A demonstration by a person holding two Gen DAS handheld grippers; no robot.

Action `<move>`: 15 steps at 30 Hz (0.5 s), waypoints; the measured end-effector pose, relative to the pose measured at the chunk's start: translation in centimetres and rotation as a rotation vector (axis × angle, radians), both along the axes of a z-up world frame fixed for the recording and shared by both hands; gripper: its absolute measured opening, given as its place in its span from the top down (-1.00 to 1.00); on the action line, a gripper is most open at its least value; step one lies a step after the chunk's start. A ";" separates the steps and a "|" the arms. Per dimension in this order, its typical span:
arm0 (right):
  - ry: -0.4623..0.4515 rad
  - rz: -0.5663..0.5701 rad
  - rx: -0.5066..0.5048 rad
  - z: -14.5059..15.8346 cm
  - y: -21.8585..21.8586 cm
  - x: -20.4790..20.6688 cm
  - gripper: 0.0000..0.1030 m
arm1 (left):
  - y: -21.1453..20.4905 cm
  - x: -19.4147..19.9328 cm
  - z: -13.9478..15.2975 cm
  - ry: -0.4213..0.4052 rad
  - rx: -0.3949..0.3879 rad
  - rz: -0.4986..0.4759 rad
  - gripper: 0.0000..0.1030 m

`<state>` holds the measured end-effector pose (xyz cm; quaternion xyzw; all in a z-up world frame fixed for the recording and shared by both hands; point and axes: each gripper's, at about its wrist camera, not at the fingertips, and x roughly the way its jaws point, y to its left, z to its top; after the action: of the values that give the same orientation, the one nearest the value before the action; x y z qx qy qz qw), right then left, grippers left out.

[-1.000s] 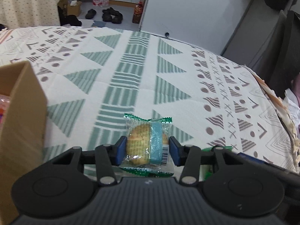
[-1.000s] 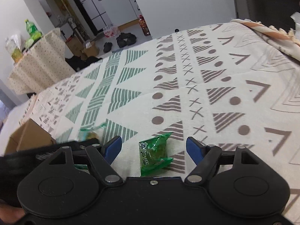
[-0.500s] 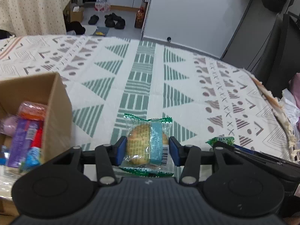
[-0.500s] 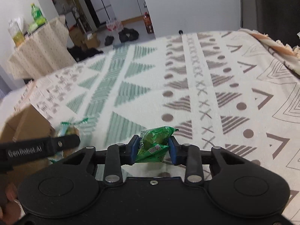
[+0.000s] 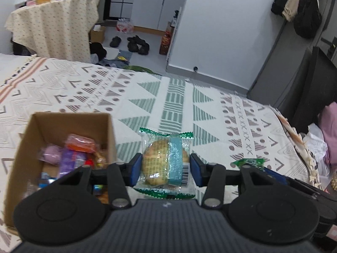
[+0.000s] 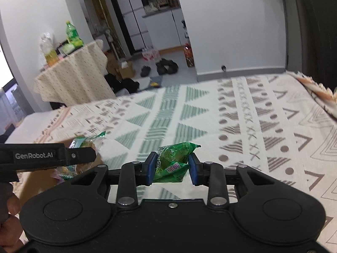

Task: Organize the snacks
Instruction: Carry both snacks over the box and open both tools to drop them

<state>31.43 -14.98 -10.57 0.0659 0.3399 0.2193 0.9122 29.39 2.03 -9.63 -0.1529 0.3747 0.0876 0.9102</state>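
Note:
My left gripper (image 5: 166,169) is shut on a clear-wrapped bun with green edges and a teal band (image 5: 165,160), held above the patterned cloth just right of an open cardboard box (image 5: 111,130). The box holds several snacks, among them an orange pack (image 5: 81,144) and a purple pack (image 5: 70,162). My right gripper (image 6: 171,168) is shut on a green candy packet (image 6: 172,160), lifted off the cloth. The left gripper and its bun (image 6: 86,142) show at the left of the right wrist view, over the box. The green packet (image 5: 248,162) shows at the right of the left wrist view.
The patterned cloth (image 5: 179,105) covers the whole surface. Beyond its far edge are a floor with shoes (image 5: 137,43), a draped side table (image 5: 54,25) and a white wall. Dark furniture and clothes (image 5: 330,130) stand at the right.
My right gripper closed on the green packet and lifted it. My left gripper rose with the bun and moved left, bringing the box's inside into view.

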 end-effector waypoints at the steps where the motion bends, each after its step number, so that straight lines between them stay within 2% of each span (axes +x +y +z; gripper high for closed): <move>1: -0.010 0.005 0.005 0.4 0.2 -0.4 0.38 | 0.4 -0.4 0.3 -0.003 0.000 0.008 0.08; 15: -0.100 0.090 0.070 3.5 4.7 -4.7 0.38 | 6.0 -4.6 2.5 -0.022 0.016 0.116 0.08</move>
<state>26.77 -10.29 -7.09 0.0711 0.2885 0.2747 0.9144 24.76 8.03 -7.14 -0.1681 0.3546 0.1417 0.9088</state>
